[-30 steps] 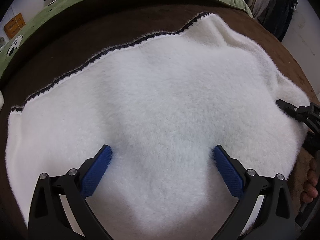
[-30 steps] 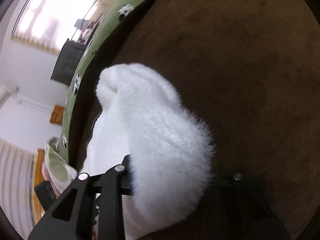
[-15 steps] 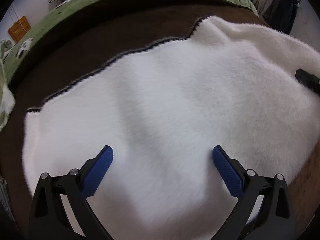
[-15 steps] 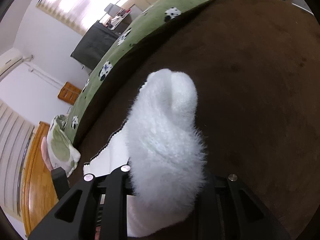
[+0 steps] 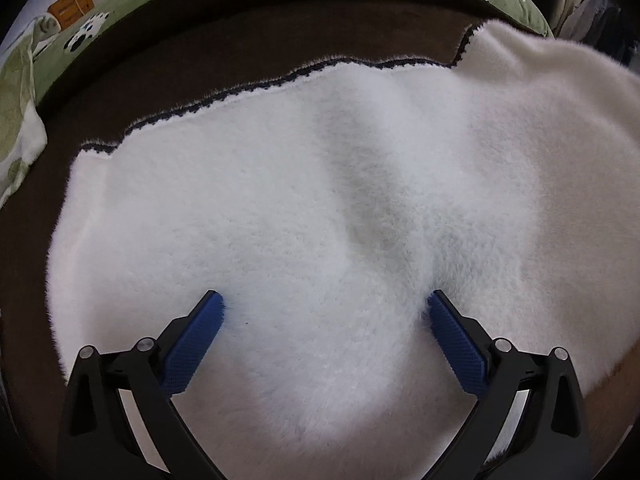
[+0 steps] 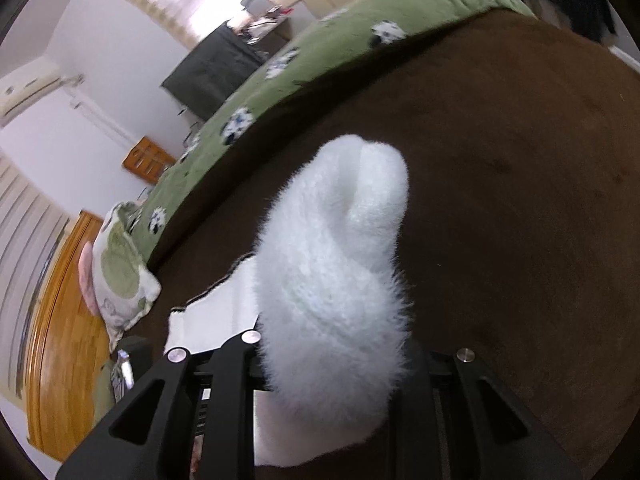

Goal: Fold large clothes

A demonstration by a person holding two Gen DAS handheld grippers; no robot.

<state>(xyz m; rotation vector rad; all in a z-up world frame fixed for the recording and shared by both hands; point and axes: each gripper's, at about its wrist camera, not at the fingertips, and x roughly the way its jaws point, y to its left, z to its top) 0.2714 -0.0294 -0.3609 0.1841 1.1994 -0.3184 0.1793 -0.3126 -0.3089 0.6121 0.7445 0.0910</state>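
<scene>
A large white fluffy garment [image 5: 312, 208] lies spread over a dark brown blanket [image 5: 248, 40] on a bed, its far edge trimmed with a thin dark scalloped border [image 5: 256, 88] that runs in steps from left to right. A soft crease dips through the middle of the pile, and the right part of the fabric rises toward the upper right of the left wrist view. The left gripper [image 5: 325, 312] points steeply down at the garment with its jaws spread wide; its blue ribbed pads [image 5: 196, 344] rest against or just above the fleece, and nothing is pinched between them. The right gripper [image 6: 332, 364] is clamped on a bunched fold of the same white fleece [image 6: 336, 264], which stands up in a rounded hump above the black fingers and hides their tips. Beyond the brown blanket lies a green cover with black-and-white patches [image 6: 320, 52], and a light patterned pillow [image 6: 120, 272] sits at its left end, next to orange-brown wood [image 6: 60, 320].
</scene>
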